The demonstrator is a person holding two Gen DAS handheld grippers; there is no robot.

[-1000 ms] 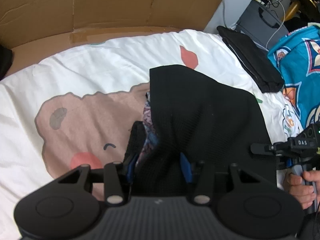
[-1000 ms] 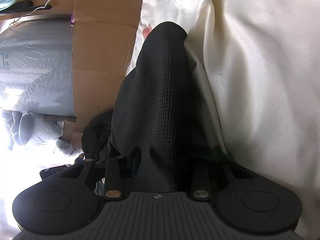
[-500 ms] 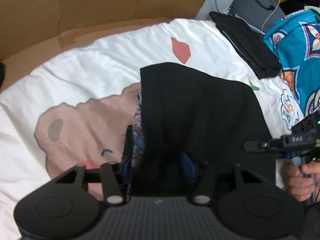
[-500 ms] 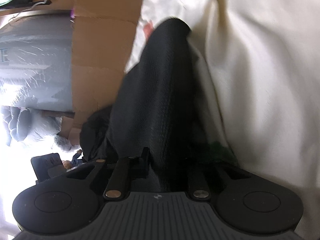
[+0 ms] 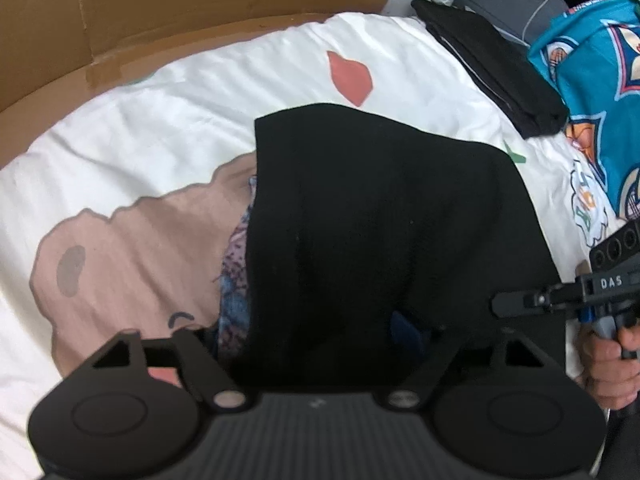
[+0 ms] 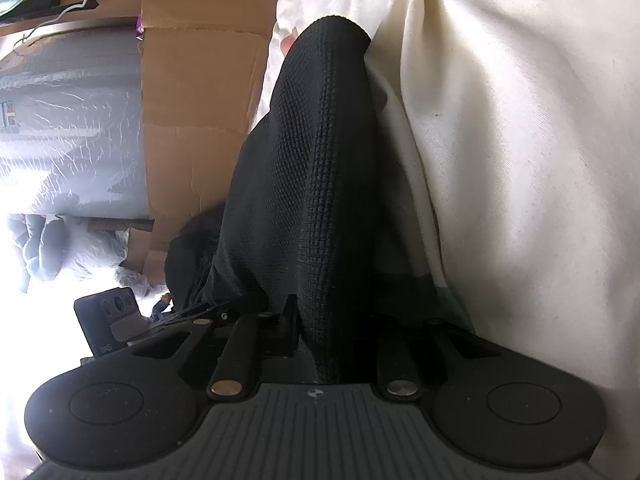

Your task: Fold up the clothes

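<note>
While a white bedsheet (image 5: 192, 120) printed with a brown bear covers most of the left wrist view, a black waffle-knit garment (image 5: 380, 220) lies folded across its middle, with a strip of blue and purple patterned cloth (image 5: 234, 276) showing from under its left edge. Cardboard (image 5: 160, 12) stands behind the sheet. To the right, a teal printed garment (image 5: 600, 92) lies heaped at the sheet's edge, and a folded black garment (image 5: 500, 76) rests just beside it.

At the near edge of the black waffle-knit garment, the left gripper (image 5: 320, 340) has its jaws spread wide and opening; the cloth lies between them, and I cannot tell whether the pads touch it.

The right gripper (image 6: 336, 332) is closing, its jaws drawn close together with a ridge of the same black cloth pinched between them; the fabric rises away from it towards the cardboard. A hand (image 5: 612, 360) grasps that gripper's handle at the right edge of the left wrist view.
</note>
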